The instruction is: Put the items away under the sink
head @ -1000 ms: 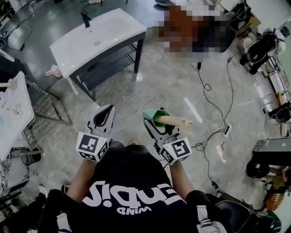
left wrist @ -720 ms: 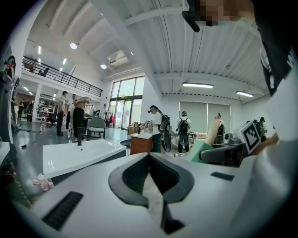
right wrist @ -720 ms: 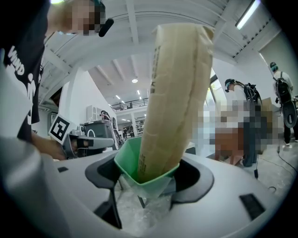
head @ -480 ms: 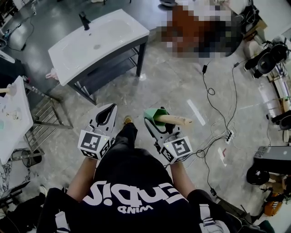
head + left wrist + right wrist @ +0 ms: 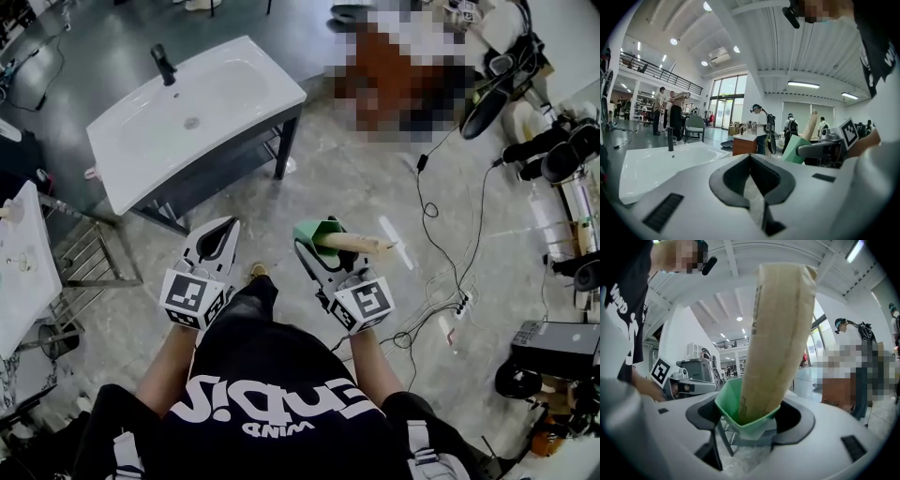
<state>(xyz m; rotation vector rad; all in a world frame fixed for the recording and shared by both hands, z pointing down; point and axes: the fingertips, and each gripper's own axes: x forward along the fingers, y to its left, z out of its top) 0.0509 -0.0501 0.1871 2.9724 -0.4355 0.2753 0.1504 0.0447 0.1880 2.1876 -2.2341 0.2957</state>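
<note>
A green cup [image 5: 314, 232] with a tall tan paper-wrapped package [image 5: 358, 246] leaning in it is pinched in the right hand-held gripper [image 5: 322, 255] at centre frame of the head view. It is well short of the white sink [image 5: 197, 108] at upper left and the dark shelf [image 5: 220, 167] beneath it. The left hand-held gripper [image 5: 227, 227], jaws pressed together, carries nothing. The package looks loose and could slide out on the walk, and the floor cables [image 5: 441, 216] at right could snag a foot. Against a second ago, the sink sits larger and lower in frame.

head view steeply down, gripper views near level, left shares sink [image 5: 234, 89]
</note>
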